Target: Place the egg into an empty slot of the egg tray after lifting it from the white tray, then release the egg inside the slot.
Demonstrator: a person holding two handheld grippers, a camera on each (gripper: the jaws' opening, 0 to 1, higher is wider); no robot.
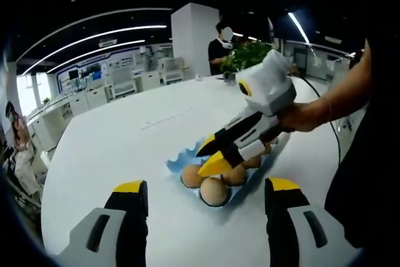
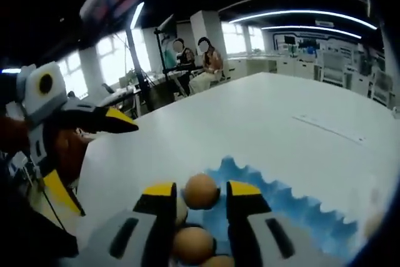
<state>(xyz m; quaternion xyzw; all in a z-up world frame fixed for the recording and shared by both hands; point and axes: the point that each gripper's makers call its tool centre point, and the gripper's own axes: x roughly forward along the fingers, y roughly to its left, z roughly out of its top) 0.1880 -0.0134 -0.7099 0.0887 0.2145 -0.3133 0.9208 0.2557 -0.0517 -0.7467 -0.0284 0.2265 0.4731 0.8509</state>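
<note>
A blue egg tray (image 1: pixel 177 162) lies on the white table (image 1: pixel 125 136), with several brown eggs in it. My right gripper (image 1: pixel 209 157) reaches in from the right, its tips low over the eggs. In the right gripper view, the right gripper (image 2: pixel 201 189) stands slightly open around the end egg (image 2: pixel 201 192), which sits in the blue egg tray (image 2: pixel 294 211) with a thin gap on each side. More eggs (image 2: pixel 192 242) lie nearer, between the jaws. My left gripper (image 1: pixel 206 184) is wide open and holds nothing, just short of the nearest egg (image 1: pixel 215 192). It also appears as the left gripper (image 2: pixel 103 164) at the left.
A hand (image 1: pixel 306 117) holds the right gripper, with a cable running off behind it. A potted plant (image 1: pixel 250 54) stands at the table's far edge. People stand or sit beyond the table (image 2: pixel 206 60). Bare white tabletop (image 2: pixel 281 129) stretches past the tray.
</note>
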